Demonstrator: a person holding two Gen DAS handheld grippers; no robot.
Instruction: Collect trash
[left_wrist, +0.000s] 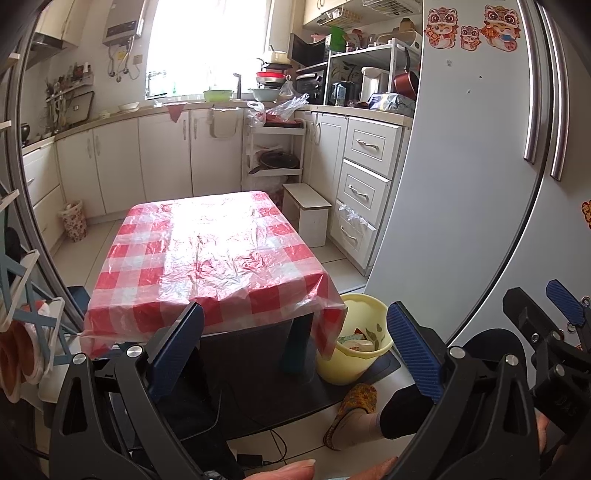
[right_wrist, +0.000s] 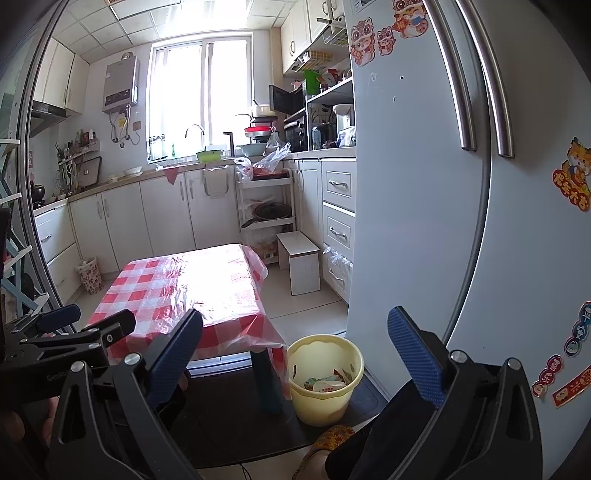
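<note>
A yellow bucket (left_wrist: 354, 341) stands on the floor by the near right corner of a low table (left_wrist: 210, 258) with a red checked plastic cloth; it also shows in the right wrist view (right_wrist: 323, 378). Paper wrappers (right_wrist: 325, 384) lie inside it. The table top (right_wrist: 192, 288) is bare of trash. My left gripper (left_wrist: 295, 354) is open and empty, held back from the table's near edge. My right gripper (right_wrist: 295, 363) is open and empty, above the floor in front of the bucket. Each gripper shows at the edge of the other's view.
A large grey fridge (right_wrist: 424, 184) fills the right side. A white stool (left_wrist: 306, 214) and a shelf cart (left_wrist: 273, 147) stand behind the table. A patterned bin (left_wrist: 74, 221) sits at the far left cabinets. A person's slippered foot (left_wrist: 351, 413) and a cable lie near the bucket.
</note>
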